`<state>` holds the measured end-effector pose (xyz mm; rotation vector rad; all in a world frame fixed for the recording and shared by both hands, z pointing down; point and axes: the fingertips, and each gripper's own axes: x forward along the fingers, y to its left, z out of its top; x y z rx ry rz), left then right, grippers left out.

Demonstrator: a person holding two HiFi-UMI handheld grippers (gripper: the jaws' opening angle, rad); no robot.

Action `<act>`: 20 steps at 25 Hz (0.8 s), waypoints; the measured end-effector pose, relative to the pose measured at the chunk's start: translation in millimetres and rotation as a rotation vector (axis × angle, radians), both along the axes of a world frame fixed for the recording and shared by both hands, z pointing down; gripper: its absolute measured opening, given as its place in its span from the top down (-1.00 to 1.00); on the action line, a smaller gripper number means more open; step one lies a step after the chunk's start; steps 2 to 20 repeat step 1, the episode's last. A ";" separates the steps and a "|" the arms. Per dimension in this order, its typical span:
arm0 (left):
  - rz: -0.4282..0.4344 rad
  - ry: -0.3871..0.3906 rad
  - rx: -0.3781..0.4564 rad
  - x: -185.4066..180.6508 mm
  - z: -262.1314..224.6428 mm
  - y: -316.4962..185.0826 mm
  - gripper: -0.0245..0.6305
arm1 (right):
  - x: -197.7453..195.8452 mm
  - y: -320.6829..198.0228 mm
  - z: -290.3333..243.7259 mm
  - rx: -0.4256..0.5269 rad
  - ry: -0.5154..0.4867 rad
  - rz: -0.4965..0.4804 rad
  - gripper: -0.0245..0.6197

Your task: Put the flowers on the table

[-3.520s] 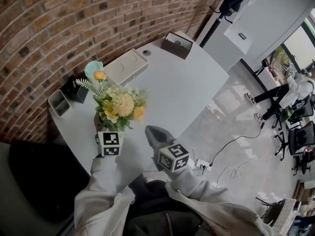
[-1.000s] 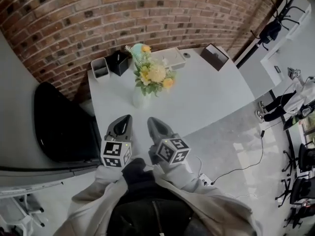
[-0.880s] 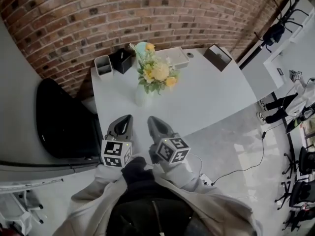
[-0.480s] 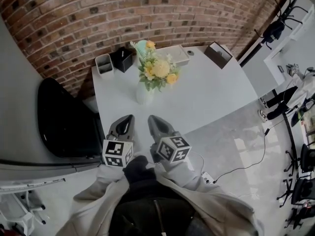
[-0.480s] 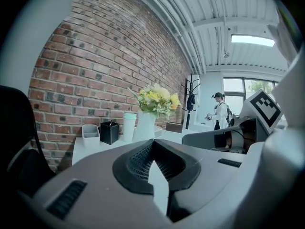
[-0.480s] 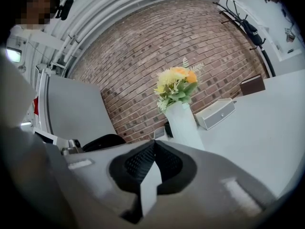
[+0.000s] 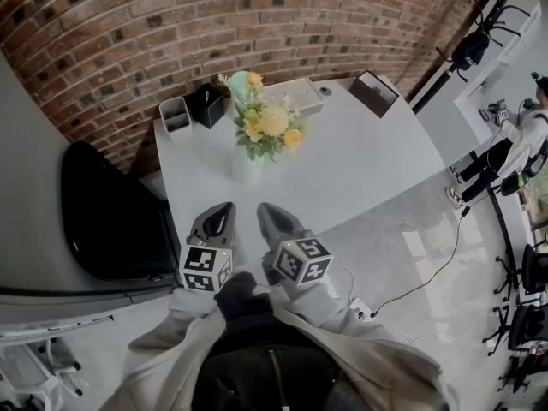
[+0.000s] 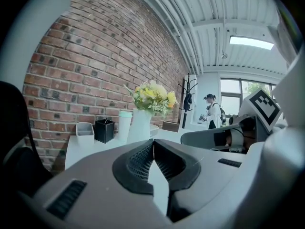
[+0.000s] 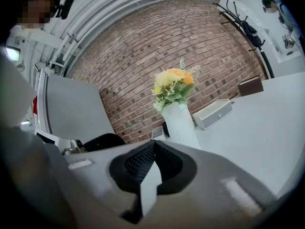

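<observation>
Head view: the flowers (image 7: 270, 125), a yellow and orange bunch in a white vase (image 7: 245, 168), stand upright on the white tabletop (image 7: 351, 165), toward its far side near the brick wall (image 7: 171, 24). Behind the bunch, along the wall edge, sit a grey holder (image 7: 175, 116), a black pot (image 7: 205, 105), a pale cup (image 7: 237, 86) and a white box (image 7: 301, 98); a dark box (image 7: 374, 92) lies at the far right corner. The left gripper (image 7: 220, 208) and right gripper (image 7: 266, 211) hover side by side over the near edge, well apart from the vase, both pointing toward it. A black chair (image 7: 111, 212) stands to the left of the tabletop.

Left gripper view shows its fingers (image 8: 139, 159) clenched against each other, the vase (image 8: 140, 126) and flowers (image 8: 151, 93) upright beyond them. Right gripper view shows the same: fingers (image 9: 138, 162) pressed tight together, the flowers (image 9: 172, 87) standing clear beyond the tips. A person (image 7: 514, 139) stands on the floor far to the right.
</observation>
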<state>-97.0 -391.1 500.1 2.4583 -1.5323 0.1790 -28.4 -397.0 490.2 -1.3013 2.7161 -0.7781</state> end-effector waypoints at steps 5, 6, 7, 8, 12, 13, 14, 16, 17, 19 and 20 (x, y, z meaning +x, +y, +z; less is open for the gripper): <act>0.004 0.003 -0.001 0.8 0.5 -0.6 0.91 | 0.5 -0.9 0.4 -0.001 0.001 0.000 0.93; 0.004 0.003 -0.001 0.8 0.5 -0.6 0.91 | 0.5 -0.9 0.4 -0.001 0.001 0.000 0.93; 0.004 0.003 -0.001 0.8 0.5 -0.6 0.91 | 0.5 -0.9 0.4 -0.001 0.001 0.000 0.93; 0.004 0.003 -0.001 0.8 0.5 -0.6 0.91 | 0.5 -0.9 0.4 -0.001 0.001 0.000 0.93; 0.004 0.003 -0.001 0.8 0.5 -0.6 0.91 | 0.5 -0.9 0.4 -0.001 0.001 0.000 0.93; 0.004 0.003 -0.001 0.8 0.5 -0.6 0.91 | 0.5 -0.9 0.4 -0.001 0.001 0.000 0.93; 0.004 0.003 -0.001 0.8 0.5 -0.6 0.91 | 0.5 -0.9 0.4 -0.001 0.001 0.000 0.93; 0.004 0.003 -0.001 0.8 0.5 -0.6 0.91 | 0.5 -0.9 0.4 -0.001 0.001 0.000 0.93; 0.004 0.003 -0.001 0.8 0.5 -0.6 0.91 | 0.5 -0.9 0.4 -0.001 0.001 0.000 0.93; 0.004 0.003 -0.001 0.8 0.5 -0.6 0.91 | 0.5 -0.9 0.4 -0.001 0.001 0.000 0.93; 0.004 0.003 -0.001 0.8 0.5 -0.6 0.91 | 0.5 -0.9 0.4 -0.001 0.001 0.000 0.93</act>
